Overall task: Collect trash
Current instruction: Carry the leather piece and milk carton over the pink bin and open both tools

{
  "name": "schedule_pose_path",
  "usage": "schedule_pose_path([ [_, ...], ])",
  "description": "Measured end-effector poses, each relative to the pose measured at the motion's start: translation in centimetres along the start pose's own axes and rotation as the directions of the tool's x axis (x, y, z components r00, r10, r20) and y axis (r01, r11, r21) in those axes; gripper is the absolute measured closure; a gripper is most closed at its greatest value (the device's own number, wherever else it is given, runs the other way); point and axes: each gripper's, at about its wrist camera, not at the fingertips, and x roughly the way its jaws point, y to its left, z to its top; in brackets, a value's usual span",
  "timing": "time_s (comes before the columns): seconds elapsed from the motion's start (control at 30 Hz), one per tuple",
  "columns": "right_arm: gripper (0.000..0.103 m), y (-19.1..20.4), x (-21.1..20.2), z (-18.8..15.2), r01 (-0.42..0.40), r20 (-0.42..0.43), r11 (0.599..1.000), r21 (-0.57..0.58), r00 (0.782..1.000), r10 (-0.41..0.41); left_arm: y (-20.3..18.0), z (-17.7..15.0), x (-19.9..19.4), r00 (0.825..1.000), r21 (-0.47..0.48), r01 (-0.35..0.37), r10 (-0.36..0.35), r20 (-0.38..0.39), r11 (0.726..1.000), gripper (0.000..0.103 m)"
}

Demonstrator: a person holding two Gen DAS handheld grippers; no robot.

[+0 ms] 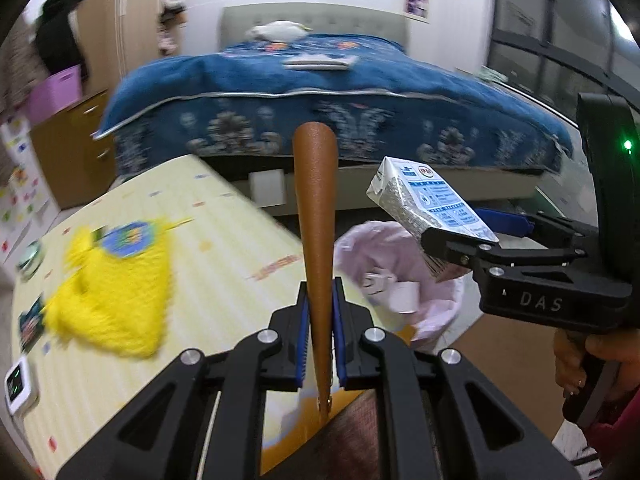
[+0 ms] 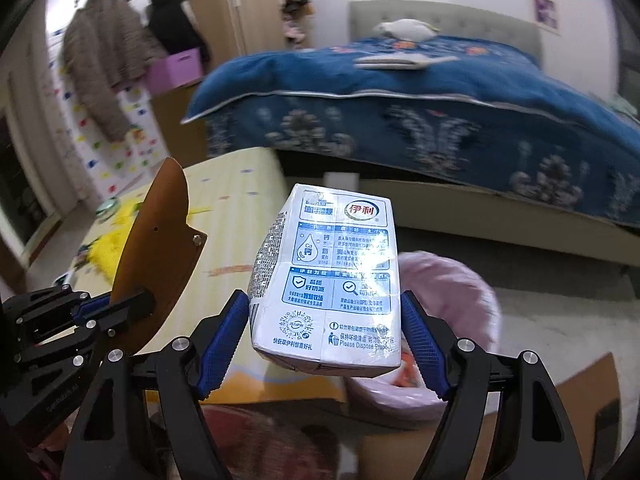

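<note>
My left gripper is shut on a flat brown leather-like piece that stands up between its blue pads; it also shows in the right wrist view at the left. My right gripper is shut on a white and blue milk carton, held in the air over a bin lined with a pink bag. In the left wrist view the carton hangs above the pink-lined bin, which holds some white scraps.
A table with a pale yellow patterned cloth carries a yellow fluffy thing and a small white clock. A bed with a blue cover stands behind. Brown cardboard lies on the floor by the bin.
</note>
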Motion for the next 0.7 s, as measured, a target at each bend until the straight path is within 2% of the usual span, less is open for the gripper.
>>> schedule_pose_path([
  [0.23,0.027,-5.1,0.0,-0.6,0.097,-0.004,0.993,0.069,0.995,-0.097,-3.4,2.0,4.1,0.996,0.05,0.085,-0.084,-0.035,0.995,0.094],
  [0.47,0.027,-8.3,1.2,0.0,0.136,-0.005,0.984,0.119,0.991,-0.136,-5.5,4.0,7.7,0.994,0.096,0.104,-0.099,-0.056,0.99,0.094],
  [0.6,0.025,-10.2,2.7,0.6,0.139,0.012,0.979,0.146,0.99,-0.142,-6.1,5.6,9.4,0.994,0.104,0.106,-0.103,-0.042,0.989,0.094],
  [0.67,0.021,-10.9,3.2,0.6,0.135,0.011,0.978,0.161,0.99,-0.139,-6.3,6.2,9.9,0.996,0.103,0.089,-0.087,-0.026,0.991,0.08],
  [0.7,0.018,-11.3,3.4,0.5,0.137,0.001,0.976,0.172,0.99,-0.139,-6.3,6.3,9.9,0.997,0.096,0.081,-0.08,-0.019,0.992,0.06],
])
